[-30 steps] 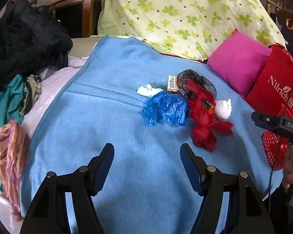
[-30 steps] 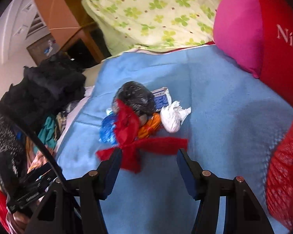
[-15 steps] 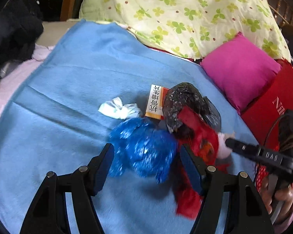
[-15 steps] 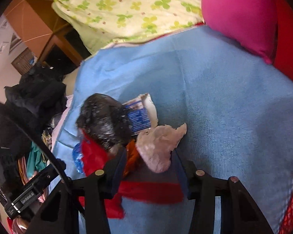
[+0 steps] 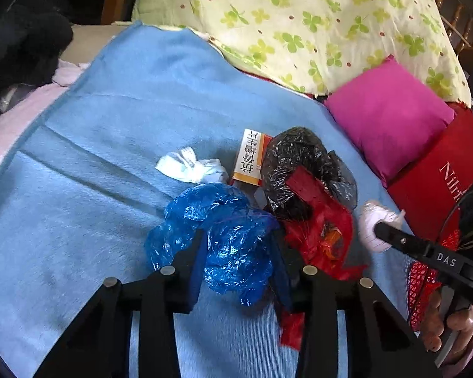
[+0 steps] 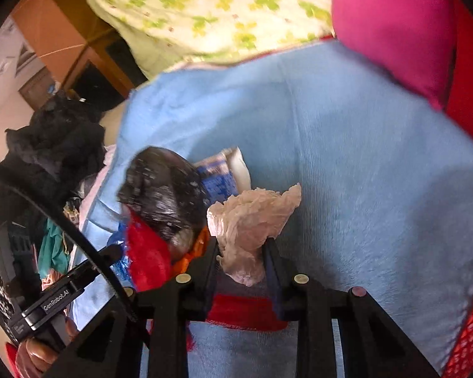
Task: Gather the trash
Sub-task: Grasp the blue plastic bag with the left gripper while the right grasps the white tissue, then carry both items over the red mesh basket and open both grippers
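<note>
A pile of trash lies on a blue blanket (image 5: 110, 145). My left gripper (image 5: 236, 245) has closed its fingers around a crumpled blue plastic bag (image 5: 224, 233). My right gripper (image 6: 241, 245) has closed around a crumpled white plastic wad (image 6: 252, 217), which also shows in the left wrist view (image 5: 373, 220). Beside them lie a black plastic bag (image 5: 299, 163), a red plastic bag (image 5: 318, 230), an orange and white carton (image 5: 250, 157) and a white tissue (image 5: 189, 165).
A pink cushion (image 5: 391, 113) and a red paper bag (image 5: 441, 170) stand at the right. A clover-print quilt (image 5: 299, 19) is heaped at the back. Dark clothes (image 5: 22, 44) pile up at the left. A red mesh bag (image 6: 470, 340) hangs at the right edge.
Both grippers have moved forward into the pile and narrowed. The left one now clasps the blue bag, the right one the white wad.
</note>
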Available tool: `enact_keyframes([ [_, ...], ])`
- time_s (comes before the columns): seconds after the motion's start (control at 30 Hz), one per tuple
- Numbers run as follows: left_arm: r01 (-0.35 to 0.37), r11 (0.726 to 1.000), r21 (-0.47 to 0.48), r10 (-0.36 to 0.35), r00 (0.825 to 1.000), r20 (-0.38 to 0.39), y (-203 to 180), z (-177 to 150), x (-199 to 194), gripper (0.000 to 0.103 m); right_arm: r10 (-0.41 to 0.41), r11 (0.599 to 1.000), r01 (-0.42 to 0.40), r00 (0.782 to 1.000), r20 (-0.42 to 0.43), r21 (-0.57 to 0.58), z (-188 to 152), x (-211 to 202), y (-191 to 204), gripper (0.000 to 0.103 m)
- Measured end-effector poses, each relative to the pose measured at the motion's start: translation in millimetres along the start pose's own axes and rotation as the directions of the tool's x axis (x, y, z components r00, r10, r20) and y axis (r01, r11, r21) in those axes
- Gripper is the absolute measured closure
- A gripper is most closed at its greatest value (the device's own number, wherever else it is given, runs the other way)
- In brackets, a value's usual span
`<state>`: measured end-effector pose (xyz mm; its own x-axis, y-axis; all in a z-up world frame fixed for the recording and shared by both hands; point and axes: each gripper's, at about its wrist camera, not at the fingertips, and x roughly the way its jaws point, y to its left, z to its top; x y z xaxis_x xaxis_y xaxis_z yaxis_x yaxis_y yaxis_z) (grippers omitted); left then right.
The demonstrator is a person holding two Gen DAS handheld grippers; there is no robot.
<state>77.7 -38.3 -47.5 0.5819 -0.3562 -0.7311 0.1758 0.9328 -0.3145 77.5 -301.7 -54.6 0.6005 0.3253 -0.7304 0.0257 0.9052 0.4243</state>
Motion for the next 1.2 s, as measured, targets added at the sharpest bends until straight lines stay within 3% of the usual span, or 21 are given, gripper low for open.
enact_keyframes([
  [0.4, -0.051, 0.993, 0.102, 0.03, 0.98, 0.198, -39.9, -16.1, -109.3, 0.069, 0.061, 0.991, -0.036, 0.98, 0.191, -0.13, -25.6, -86.0, 18.4, 0.074],
  [0.6, -0.079, 0.977, 0.2, 0.021, 0.961, 0.275, -86.2, -23.9, -143.9, 0.069, 0.111, 0.981, -0.053, 0.943, 0.315, -0.186, -43.2, -139.3, 18.2, 0.074],
  [0.9, -0.083, 0.926, 0.368, -0.034, 0.953, 0.302, -169.4, -38.9, -152.3, 0.069, 0.11, 0.978, -0.013, 0.881, 0.46, -0.209, -63.0, -197.6, -4.3, 0.074],
  [1.2, -0.052, 0.866, 0.497, -0.112, 0.949, 0.294, -247.3, -48.0, -146.6, 0.069, 0.052, 0.997, -0.009, 0.835, 0.547, -0.081, -79.7, -243.2, -62.3, 0.074],
])
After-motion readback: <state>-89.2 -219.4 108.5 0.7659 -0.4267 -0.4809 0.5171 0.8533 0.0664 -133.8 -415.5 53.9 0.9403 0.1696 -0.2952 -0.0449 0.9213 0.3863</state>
